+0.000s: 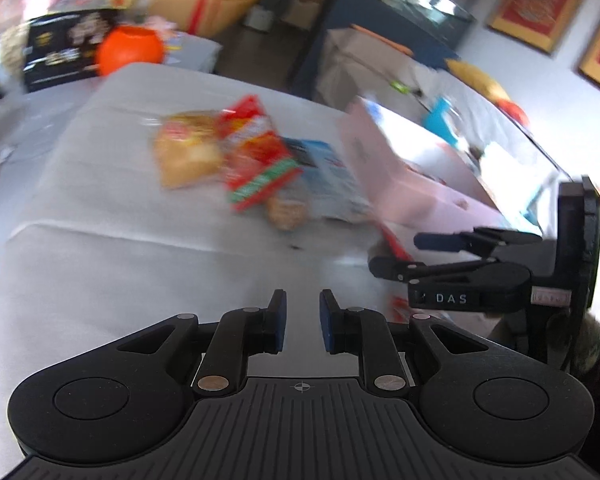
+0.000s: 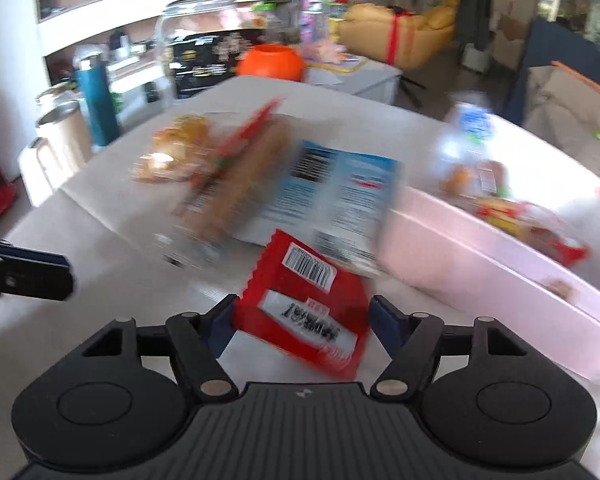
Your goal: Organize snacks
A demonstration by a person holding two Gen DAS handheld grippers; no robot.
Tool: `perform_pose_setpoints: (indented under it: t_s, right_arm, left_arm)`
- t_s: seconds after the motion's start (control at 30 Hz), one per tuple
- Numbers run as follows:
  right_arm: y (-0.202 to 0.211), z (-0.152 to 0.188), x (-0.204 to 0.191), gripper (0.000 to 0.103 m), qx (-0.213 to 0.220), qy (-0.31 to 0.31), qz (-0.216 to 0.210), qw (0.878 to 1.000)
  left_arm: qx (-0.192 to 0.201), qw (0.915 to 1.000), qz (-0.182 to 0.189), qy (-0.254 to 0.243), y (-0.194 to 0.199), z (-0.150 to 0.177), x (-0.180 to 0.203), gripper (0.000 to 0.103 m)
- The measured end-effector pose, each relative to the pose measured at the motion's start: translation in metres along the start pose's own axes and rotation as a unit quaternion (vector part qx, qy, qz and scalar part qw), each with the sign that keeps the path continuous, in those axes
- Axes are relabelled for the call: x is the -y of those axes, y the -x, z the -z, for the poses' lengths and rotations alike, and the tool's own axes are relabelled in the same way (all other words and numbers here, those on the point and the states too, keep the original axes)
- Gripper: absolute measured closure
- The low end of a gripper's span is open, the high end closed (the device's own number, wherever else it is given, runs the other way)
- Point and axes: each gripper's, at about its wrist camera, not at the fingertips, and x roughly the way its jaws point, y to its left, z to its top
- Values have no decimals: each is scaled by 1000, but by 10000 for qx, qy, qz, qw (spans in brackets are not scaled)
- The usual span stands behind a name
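Nearest the right wrist camera, the right gripper (image 2: 302,322) hung low over the white table (image 2: 112,280) with its fingers spread wide on either side of a red snack packet (image 2: 306,304); whether the pads touched the packet could not be told through the blur. That packet lay flat with its barcode end pointing away and slightly right, its long axis running from near to far. Just beyond it lay a blue-and-white packet (image 2: 332,192), also flat, its far end tilted to the right, and left of that a heap of a red-edged biscuit pack (image 2: 236,176) and a bag of golden buns (image 2: 172,156), overlapping each other. On the right stood a pink box (image 2: 460,248), its long side running from near right to far left, just beside the blue-and-white packet; inside it lay a blurred bottle (image 2: 472,140) and some red and yellow snack packs (image 2: 520,220). Bare tabletop showed to the near left of the red packet. In the left wrist view, the left gripper (image 1: 303,320) hovered over bare table with its fingers a small gap apart and holding nothing, the snack heap well ahead of it. An orange bowl (image 1: 130,50) sat past the table's far left edge.
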Motion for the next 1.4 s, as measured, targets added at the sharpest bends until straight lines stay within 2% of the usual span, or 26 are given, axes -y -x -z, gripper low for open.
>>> perform_pose_setpoints:
  t_s: [0.1, 0.23, 0.33, 0.37, 0.47, 0.6, 0.7, 0.73, 0.77, 0.8, 0.87, 0.97, 1.07, 1.23, 1.27, 1.3, 1.4]
  right_arm:
    - [19, 17, 16, 28, -153, -43, 49, 9999]
    - [58, 45, 28, 26, -13, -95, 25, 10000]
    - [79, 64, 33, 26, 39, -331, -333, 9989]
    - [84, 70, 33, 29, 42, -489, -562, 9972]
    - [84, 77, 22, 49, -23, -621, -962, 9934]
    - [66, 68, -4, 55, 63, -576, -1267, 9902]
    - [57, 52, -17, 55, 238, -436, -1619, 9855]
    - [57, 46, -18, 54, 348, -360, -1607, 9857]
    - [58, 41, -15, 46, 480, -300, -1491, 9872]
    - [57, 36, -12, 28, 616, -232, -1286, 9895]
    - [51, 27, -5, 14, 839, 0, -784, 9934]
    - [22, 16, 9, 14, 520, 182, -357, 9978]
    - [-4, 15, 21, 15, 157, -54, -407, 9990]
    - [15, 31, 30, 35, 384, -344, -400, 9979]
    - [19, 36, 36, 43, 446, -463, -380, 9972]
    - [21, 40, 42, 46, 484, -591, -326, 9965]
    - [34, 57, 61, 45, 572, -855, 206, 9945]
  left_arm:
    - [-212, 9986, 217, -439, -8, 4, 25, 83]
    - [-421, 9954, 294, -814, -18, 11, 51, 82]
    - [-444, 9954, 259, -806, -20, 13, 56, 82]
    - [-406, 9957, 206, -802, -19, 13, 56, 82]
    - [-274, 9959, 82, -854, -12, 9, 57, 82]
    - [-123, 9957, -66, -912, 1, 0, 57, 82]
    - [-22, 9957, -308, -871, 12, -2, 49, 82]
    - [4, 9955, -398, -866, 15, -2, 47, 82]
    - [15, 9952, -459, -864, 17, -3, 44, 82]
    - [14, 9951, -506, -855, 19, -2, 41, 82]
    - [-11, 9951, -522, -838, 18, -2, 39, 82]
    - [-104, 9947, -429, -924, 12, 1, 46, 83]
    - [-267, 9928, -307, -1128, 2, 6, 57, 82]
    - [-397, 9886, -365, -1403, -7, 11, 72, 82]
    - [-410, 9881, -382, -1435, -9, 11, 75, 82]
    - [-428, 9875, -389, -1469, -12, 10, 78, 82]
    - [-464, 9846, -439, -1628, -24, 9, 94, 82]
